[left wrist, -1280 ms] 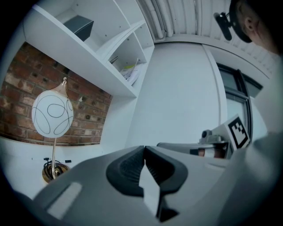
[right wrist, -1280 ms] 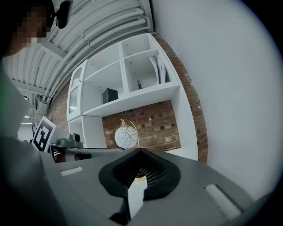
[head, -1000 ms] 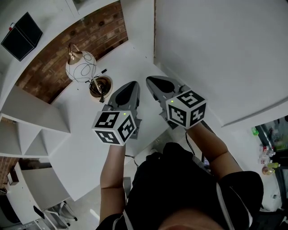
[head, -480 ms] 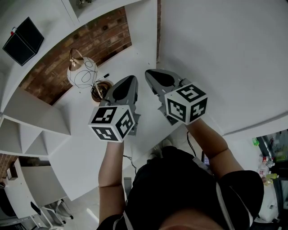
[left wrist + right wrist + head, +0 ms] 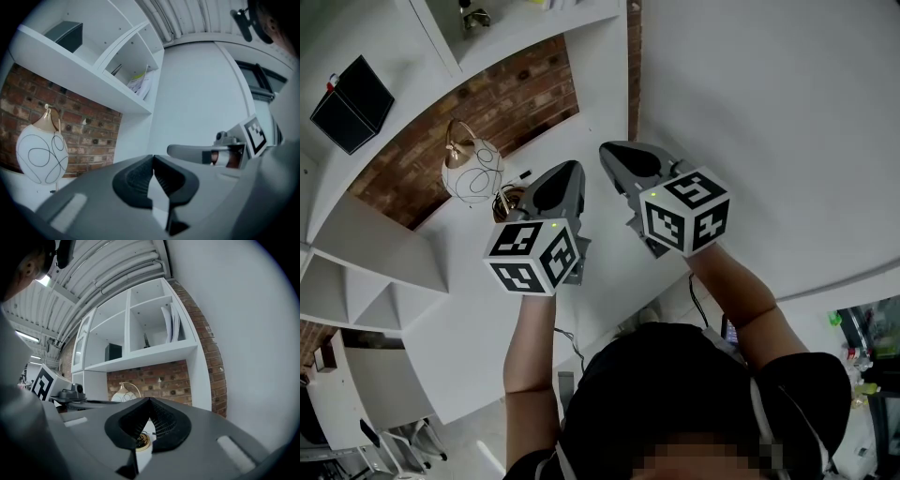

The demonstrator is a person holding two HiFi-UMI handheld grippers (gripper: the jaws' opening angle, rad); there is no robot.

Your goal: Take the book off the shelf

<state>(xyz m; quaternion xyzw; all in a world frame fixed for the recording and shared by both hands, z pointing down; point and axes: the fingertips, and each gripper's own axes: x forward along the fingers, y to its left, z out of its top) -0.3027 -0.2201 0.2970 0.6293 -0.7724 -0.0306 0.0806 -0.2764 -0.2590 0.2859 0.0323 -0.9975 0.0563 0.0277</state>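
Left tongs (image 5: 572,169) and right tongs (image 5: 607,150) have edged upward, both closed on nothing, with the book (image 5: 170,324) standing on the shelf (image 5: 140,357) well above them.

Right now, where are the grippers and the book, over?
Left gripper and right gripper shut, empty, raised. Pale upright books untouched in right-end cubby of white shelf. Round white lamp below, aside.
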